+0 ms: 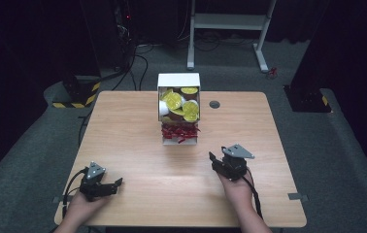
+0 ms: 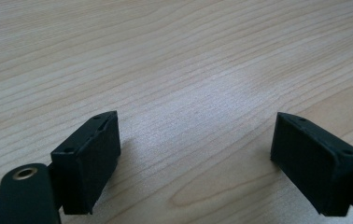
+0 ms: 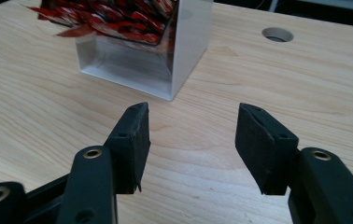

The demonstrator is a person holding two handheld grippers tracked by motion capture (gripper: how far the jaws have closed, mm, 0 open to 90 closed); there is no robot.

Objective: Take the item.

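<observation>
the right gripper (image 3: 191, 140) had its jaws apart with nothing between them, and the white box (image 3: 191, 44) of red packets (image 3: 114, 18) sat near, at its 11 o'clock. the left gripper (image 2: 195, 154) was wide apart over the bare table (image 2: 188, 56).

Grey carpet floor (image 1: 21, 160) — dark room

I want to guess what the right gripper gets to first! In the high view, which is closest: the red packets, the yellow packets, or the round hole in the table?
From the right gripper:
1. Red packets, front of the box.
2. Round hole, straight beyond the gripper.
3. Yellow packets, back compartment, barely farther than the hole.
</observation>
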